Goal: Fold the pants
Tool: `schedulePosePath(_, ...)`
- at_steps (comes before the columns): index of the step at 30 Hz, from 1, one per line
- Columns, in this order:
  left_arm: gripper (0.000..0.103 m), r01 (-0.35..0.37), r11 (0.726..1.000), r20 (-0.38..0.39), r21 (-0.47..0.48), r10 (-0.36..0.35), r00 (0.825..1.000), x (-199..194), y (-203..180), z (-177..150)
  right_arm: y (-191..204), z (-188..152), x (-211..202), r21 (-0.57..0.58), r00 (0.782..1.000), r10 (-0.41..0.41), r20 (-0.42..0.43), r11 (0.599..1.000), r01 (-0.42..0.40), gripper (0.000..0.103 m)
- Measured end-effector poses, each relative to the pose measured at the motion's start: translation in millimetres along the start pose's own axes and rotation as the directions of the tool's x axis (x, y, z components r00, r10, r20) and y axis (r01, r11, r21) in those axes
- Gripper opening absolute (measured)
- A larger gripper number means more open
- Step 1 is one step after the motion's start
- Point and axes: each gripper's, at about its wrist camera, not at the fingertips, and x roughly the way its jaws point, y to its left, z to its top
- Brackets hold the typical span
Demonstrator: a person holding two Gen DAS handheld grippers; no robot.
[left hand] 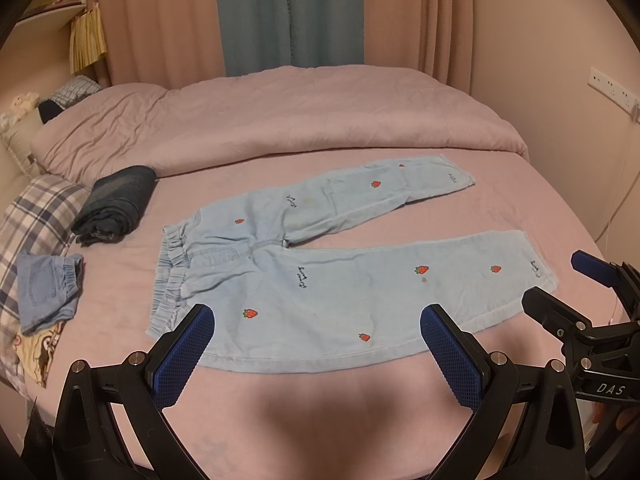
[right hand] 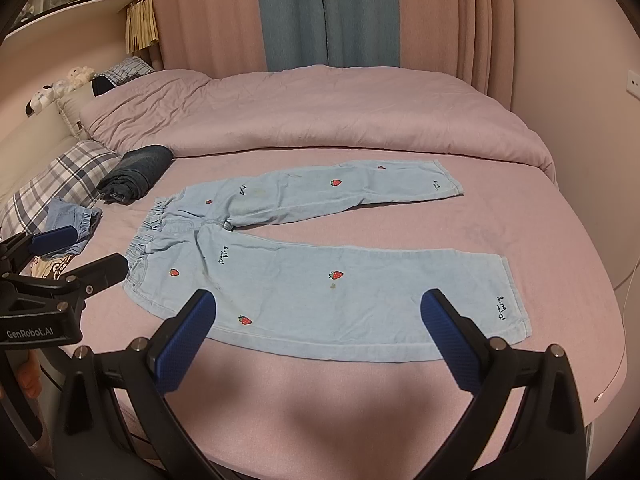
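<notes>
Light blue pants with red strawberries [left hand: 320,280] lie flat on the pink bed, waistband to the left, both legs spread apart to the right; they also show in the right wrist view [right hand: 320,280]. My left gripper [left hand: 316,330] is open and empty, above the near edge of the near leg. My right gripper [right hand: 318,316] is open and empty, also above the near leg's lower edge. The right gripper shows in the left wrist view [left hand: 560,284] beyond the near leg's cuff. The left gripper shows in the right wrist view [right hand: 80,252] by the waistband.
A folded dark garment [left hand: 118,204] lies left of the pants near a plaid pillow [left hand: 36,216]. A folded blue garment [left hand: 48,288] sits on that pillow. A rumpled pink duvet [left hand: 300,120] lies behind. The wall with sockets [left hand: 612,88] is at right.
</notes>
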Motion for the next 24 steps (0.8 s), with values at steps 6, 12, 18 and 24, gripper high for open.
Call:
schedulePosePath(6,0.102,0.004,1.0,-0.003,-0.001,-0.004,1.0,2,1,0,0,0,0,0.0,1.0,0.0,-0.001,1.0,0.0,0.103)
schedulePosePath(12,0.102,0.088,0.995,-0.026,-0.041,-0.089,0.996,21,16,-5,-1,-4,6,0.004,1.0,0.004,-0.013,1.0,-0.004,0.103)
schedulePosePath(18,0.102,0.173,0.97,-0.095,-0.171,-0.191,0.977,69,67,-25,-3,-18,32,-0.004,0.993,0.095,-0.065,0.995,-0.095,0.103)
schedulePosePath(24,0.102,0.123,0.976,-0.134,-0.182,-0.149,0.98,106,115,-35,16,-28,65,-0.112,0.98,0.155,-0.123,0.979,-0.169,0.103)
